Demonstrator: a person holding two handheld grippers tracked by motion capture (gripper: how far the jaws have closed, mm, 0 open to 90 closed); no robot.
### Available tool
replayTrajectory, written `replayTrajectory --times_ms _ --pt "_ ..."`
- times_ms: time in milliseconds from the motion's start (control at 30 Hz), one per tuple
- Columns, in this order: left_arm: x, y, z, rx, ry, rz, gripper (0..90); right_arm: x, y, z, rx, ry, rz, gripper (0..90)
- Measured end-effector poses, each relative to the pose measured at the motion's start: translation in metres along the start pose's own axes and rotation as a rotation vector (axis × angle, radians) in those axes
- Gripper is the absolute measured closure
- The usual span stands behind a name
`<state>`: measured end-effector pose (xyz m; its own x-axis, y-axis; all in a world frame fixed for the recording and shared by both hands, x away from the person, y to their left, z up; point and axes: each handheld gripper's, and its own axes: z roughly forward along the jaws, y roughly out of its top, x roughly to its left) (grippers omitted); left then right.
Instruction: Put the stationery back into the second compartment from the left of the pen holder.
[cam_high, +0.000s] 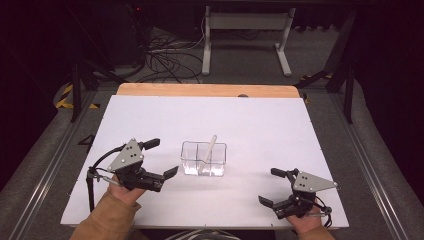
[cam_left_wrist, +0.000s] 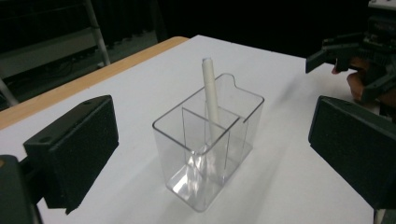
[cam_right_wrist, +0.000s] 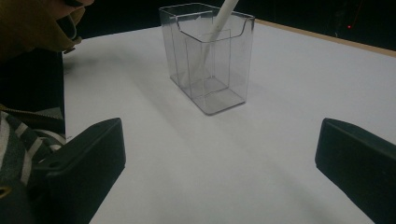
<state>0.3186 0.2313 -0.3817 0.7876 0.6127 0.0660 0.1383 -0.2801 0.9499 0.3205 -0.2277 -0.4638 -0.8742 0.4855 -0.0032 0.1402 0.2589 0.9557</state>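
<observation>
Two grippers rest near the front edge of the white table (cam_high: 150, 115), both with jaws spread wide and holding nothing. The left gripper (cam_high: 161, 159) sits just left of a clear plastic holder (cam_high: 203, 159), its jaws turned toward it; in the left gripper view the holder stands framed between the two black jaws but apart from both. The right gripper (cam_high: 272, 186) lies well apart, toward the near right corner.

The holder stands upright near the middle of the table, a little toward the near side. Thin inner walls split it into compartments, and a white pen (cam_high: 210, 147) leans in one of them, its top poking above the rim and tilting toward the far right.

By my judgement the holder is light, stiff and slick: thin clear plastic that could skid on the smooth table or tip if nudged from one side. A pinch across its narrow walls, or over the rim, looks the surest hold. The pen is light, rigid and slim; its exposed upper end is the obvious place to take it, lifting along its lean so the holder does not drag with it.
</observation>
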Motion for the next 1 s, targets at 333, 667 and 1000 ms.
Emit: replayTrajectory --times_ms 333,667,1000 --pt "0.007 -0.031 -0.015 0.019 -0.005 -0.021 1.6 0.000 0.000 -0.001 -0.001 -0.004 0.001 2.3" --pt "0.013 -0.073 -0.029 0.064 0.045 -0.002 2.0 0.000 0.000 -0.001 0.001 -0.008 0.000 2.3" --pt "0.018 -0.088 -0.040 0.049 0.010 -0.100 0.5 0.000 0.000 0.000 0.003 -0.007 0.000 2.3"
